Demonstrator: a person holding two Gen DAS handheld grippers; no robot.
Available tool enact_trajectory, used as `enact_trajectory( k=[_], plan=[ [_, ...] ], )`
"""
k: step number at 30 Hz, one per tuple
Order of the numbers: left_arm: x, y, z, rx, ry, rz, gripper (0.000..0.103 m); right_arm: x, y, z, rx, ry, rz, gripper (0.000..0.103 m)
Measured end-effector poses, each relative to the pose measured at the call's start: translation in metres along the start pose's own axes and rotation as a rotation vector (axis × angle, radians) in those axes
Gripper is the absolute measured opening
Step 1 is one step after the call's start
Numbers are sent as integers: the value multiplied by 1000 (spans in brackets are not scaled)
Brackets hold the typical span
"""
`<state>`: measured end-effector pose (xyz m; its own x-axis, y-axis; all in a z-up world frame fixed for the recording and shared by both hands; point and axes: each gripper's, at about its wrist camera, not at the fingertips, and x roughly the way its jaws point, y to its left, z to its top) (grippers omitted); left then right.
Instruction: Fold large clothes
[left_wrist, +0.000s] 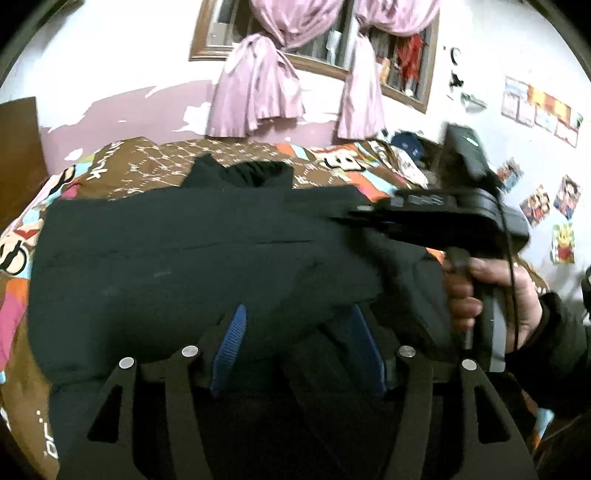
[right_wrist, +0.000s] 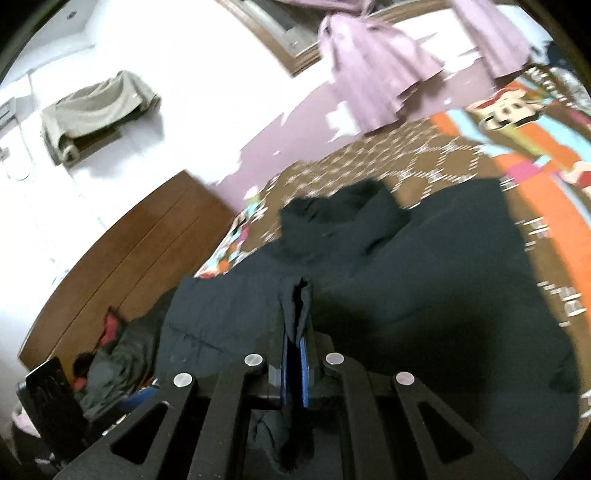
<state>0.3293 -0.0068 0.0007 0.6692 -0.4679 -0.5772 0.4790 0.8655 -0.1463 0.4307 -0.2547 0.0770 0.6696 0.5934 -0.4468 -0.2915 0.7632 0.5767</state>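
**Spotter:** What are you holding right now?

**Me:** I'm pinching a fold of the black jacket (right_wrist: 424, 280) in the right gripper (right_wrist: 300, 291). Its blue pads (right_wrist: 304, 369) are pressed together on the cloth, and a tuck of fabric is standing up between the tips. The left gripper (left_wrist: 295, 332) is standing with its jaws apart; dark cloth is lying between and under them, but the pads are not pressing on it as far as I can tell.

**Spotter:** And where is the jacket lying?

**Me:** It's spread directly ahead of both grippers on the patterned bedspread (right_wrist: 424, 166), with the collar (right_wrist: 343, 218) bunched up just beyond the right tips. Further off, past the bed, I'm seeing the pink curtains (left_wrist: 258, 92) and the window.

**Spotter:** How are you planning to do this fold cleanly?

**Me:** I'm judging the padding to be thick and springy, so I'm keeping the right pinch deep rather than at the very edge, or it may slip out. I'm thinking of closing the left on the hem near me before carrying anything, so that both corners travel together and level.

**Spotter:** Any risk?

**Me:** The right hand (left_wrist: 491, 295) is sitting close beside the left gripper, so I'm watching that the two don't collide.
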Motion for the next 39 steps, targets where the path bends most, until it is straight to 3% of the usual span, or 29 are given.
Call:
enact_trajectory(
  k=[7,12,14,17,18,19,22,25,30,35,39],
  plan=[
    [-6,29,17,-72,-16,122,54,-5,-26,2,42,-53,-147,5],
    [3,51,20,-144,23,213,54,3,-26,-3,-52,-57,-300,6],
    [11,61,22,-160,49,264,54,9,-24,-5,-87,-39,-374,11],
    [26,76,22,-187,100,330,54,16,-15,-7,-182,-53,-504,37],
    [30,81,22,-196,107,342,54,18,-12,-8,-209,-65,-520,56],
    [34,86,22,-202,110,350,54,18,-8,-9,-238,-79,-526,63],
    [38,92,21,-208,91,354,54,26,4,-9,-314,-83,-499,64],
    [44,94,19,-202,65,324,59,48,0,-11,-315,6,-427,64],
    [61,95,12,-181,111,316,62,81,-26,-30,-299,165,-431,64],
    [68,101,4,-196,131,277,63,86,-32,-47,-374,141,-442,64],
    [77,95,2,-157,159,312,63,87,-40,-49,-351,138,-416,65]
  ],
)
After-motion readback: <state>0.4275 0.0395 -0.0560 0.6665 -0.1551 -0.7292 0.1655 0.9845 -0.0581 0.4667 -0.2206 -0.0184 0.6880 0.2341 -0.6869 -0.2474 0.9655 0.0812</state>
